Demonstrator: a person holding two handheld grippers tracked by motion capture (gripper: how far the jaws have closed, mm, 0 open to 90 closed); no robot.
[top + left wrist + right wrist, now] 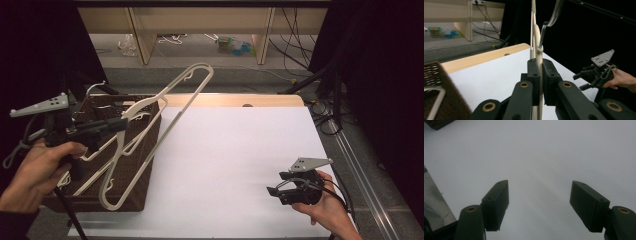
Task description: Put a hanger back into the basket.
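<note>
White tabletop (pixel 235 150) bare, free passage; basket (pixel 135 170) blocks left edge

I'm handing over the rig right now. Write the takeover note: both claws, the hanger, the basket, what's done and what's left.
Left claw: shut on a cream hanger near its hook, holding it up at a slant over the brown basket at the table's left edge.
Right claw: open, nothing between its pads, low over the white table at the near right.
Done: one hanger gripped and raised.
Left: more hangers lie in the basket; this one probably has to be laid on the white table or passed to the right claw.
</note>
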